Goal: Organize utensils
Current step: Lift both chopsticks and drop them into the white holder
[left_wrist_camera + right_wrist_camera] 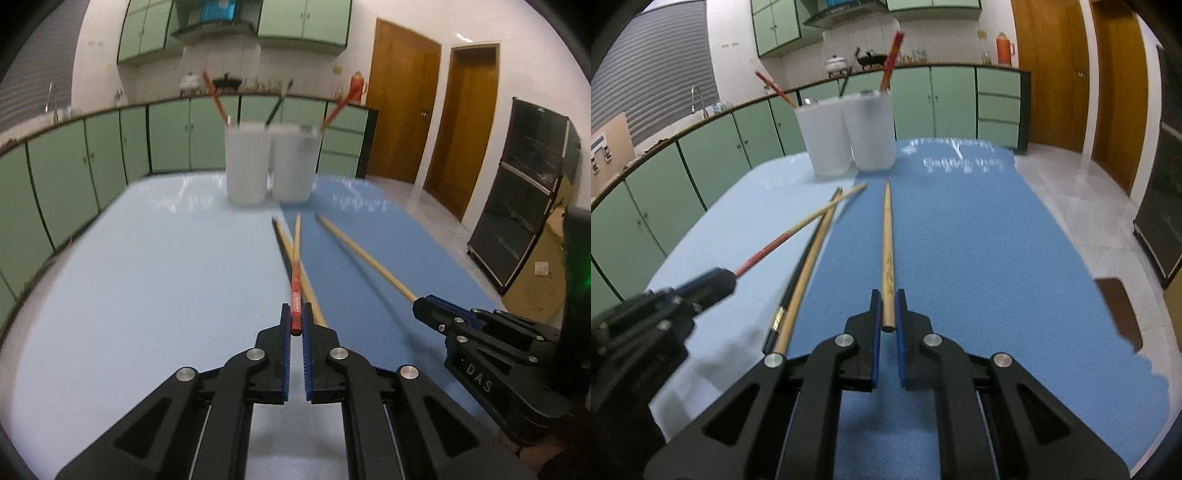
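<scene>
Left wrist view: the left gripper (296,323) is clamping the red-handled chopstick (296,291), whose tip is pointing toward the two frosted cups (271,164) at the table's (129,277) far end. Right wrist view: the right gripper (887,310) is pinching the plain wooden chopstick (887,254) above the blue mat (979,258). Between the grippers, another wooden chopstick (805,288) and a black one (792,291) are lying short of the cups.

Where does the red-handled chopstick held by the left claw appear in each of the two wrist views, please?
Left wrist view: red-handled chopstick at lower centre, clamped in the left claw, pointing toward the cups.
Right wrist view: at centre-left, red-handled chopstick slanting up-right from the left claw.
Shared landmark: the two frosted cups.
</scene>
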A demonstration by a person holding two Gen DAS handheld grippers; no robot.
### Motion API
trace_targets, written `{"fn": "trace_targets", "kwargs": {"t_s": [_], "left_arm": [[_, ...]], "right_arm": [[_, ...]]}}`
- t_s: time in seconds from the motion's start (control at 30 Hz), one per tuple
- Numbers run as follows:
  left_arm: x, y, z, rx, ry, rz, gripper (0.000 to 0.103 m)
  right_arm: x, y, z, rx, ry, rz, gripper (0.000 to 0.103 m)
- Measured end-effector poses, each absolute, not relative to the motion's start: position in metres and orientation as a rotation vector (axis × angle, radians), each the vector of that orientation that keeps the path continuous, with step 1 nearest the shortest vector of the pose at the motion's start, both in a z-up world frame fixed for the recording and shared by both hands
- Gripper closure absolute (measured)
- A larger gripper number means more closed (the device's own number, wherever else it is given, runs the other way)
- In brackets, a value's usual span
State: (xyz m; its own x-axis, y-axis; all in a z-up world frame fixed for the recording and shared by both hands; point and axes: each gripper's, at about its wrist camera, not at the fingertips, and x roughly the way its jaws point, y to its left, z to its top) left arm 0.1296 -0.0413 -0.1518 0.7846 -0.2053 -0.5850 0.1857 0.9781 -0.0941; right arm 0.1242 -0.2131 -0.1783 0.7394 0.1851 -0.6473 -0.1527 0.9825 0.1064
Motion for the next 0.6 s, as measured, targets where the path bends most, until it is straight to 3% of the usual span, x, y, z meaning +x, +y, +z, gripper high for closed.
{"fn": "trace_targets", "kwargs": {"t_s": [0.6], "left_arm": [[0.134,-0.009,-0.046,-0.069,0.433,-0.174,0.098]], "right_arm": [[0.135,-0.225,-0.071,0.090,0.542,0.263,0.097]]}}
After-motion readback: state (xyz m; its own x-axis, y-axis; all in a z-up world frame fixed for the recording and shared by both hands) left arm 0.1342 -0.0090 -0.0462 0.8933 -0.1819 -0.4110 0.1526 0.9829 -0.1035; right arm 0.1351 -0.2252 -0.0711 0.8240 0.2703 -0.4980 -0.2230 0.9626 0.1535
